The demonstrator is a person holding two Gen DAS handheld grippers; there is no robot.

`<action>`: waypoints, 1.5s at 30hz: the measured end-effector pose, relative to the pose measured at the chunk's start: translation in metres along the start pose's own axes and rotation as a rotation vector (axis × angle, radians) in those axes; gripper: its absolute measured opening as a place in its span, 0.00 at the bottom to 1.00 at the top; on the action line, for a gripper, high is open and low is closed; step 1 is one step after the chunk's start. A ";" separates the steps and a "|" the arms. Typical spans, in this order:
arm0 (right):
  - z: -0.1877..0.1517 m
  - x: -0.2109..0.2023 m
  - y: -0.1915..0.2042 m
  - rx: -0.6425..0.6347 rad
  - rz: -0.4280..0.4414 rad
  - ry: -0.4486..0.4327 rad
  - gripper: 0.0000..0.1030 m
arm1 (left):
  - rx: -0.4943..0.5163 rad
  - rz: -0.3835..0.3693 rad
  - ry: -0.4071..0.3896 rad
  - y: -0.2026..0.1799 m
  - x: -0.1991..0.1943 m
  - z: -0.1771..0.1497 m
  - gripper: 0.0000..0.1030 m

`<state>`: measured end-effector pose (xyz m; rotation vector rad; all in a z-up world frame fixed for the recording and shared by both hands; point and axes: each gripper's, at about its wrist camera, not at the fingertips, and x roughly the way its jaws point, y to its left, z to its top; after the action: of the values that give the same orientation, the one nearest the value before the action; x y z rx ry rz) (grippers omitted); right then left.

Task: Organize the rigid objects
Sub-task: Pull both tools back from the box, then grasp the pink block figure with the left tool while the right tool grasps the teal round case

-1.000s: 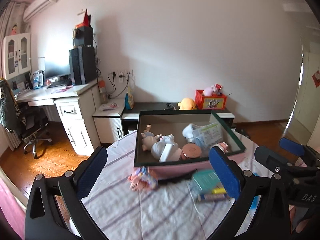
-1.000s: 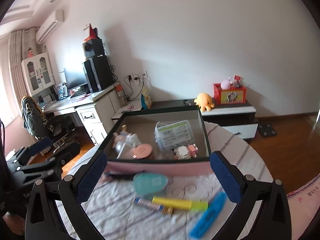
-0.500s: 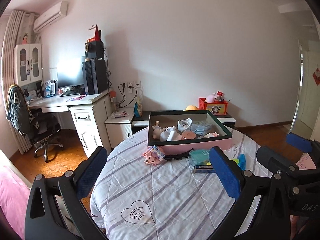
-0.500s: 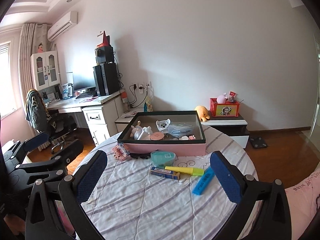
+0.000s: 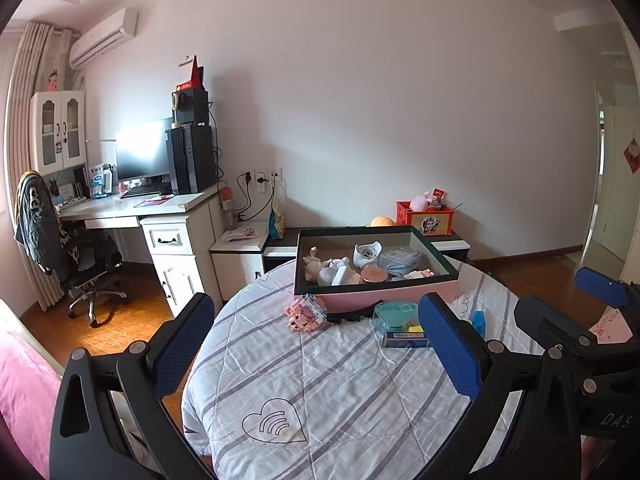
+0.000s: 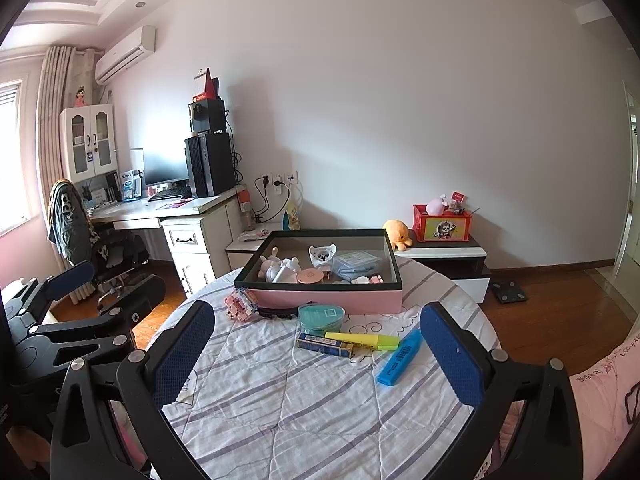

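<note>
A pink box with a dark rim (image 6: 328, 296) (image 5: 436, 292) stands at the far side of a round table and holds several small toys and a clear case. In front of it lie a pink block figure (image 6: 240, 305) (image 5: 306, 312), a black comb (image 6: 276, 313), a teal case (image 6: 321, 317) (image 5: 396, 313), a blue carton (image 6: 324, 345), a yellow highlighter (image 6: 362, 340) and a blue highlighter (image 6: 400, 357). My left gripper (image 5: 320, 350) and right gripper (image 6: 316, 354) are both open and empty, held back over the near part of the table.
The table carries a white striped quilted cloth (image 6: 280, 400). A desk with a computer (image 6: 180, 208), an office chair (image 6: 104, 252) and a low cabinet (image 6: 448, 256) with a red box stand behind. Pink bedding (image 6: 600, 400) lies at the right.
Both grippers have pulled back and up from the box, so the whole table now shows. Both stay open and empty. The objects have not moved.
</note>
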<state>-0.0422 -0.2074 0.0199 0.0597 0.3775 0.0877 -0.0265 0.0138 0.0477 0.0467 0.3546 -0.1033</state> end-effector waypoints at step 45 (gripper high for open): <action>-0.047 0.285 -0.024 0.051 0.010 0.535 1.00 | -0.008 -0.017 0.586 0.024 0.301 -0.062 0.97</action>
<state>0.2063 -0.2022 -0.1295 0.0884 0.9140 0.1037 0.2355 0.0138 -0.1153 0.0658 0.9413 -0.1042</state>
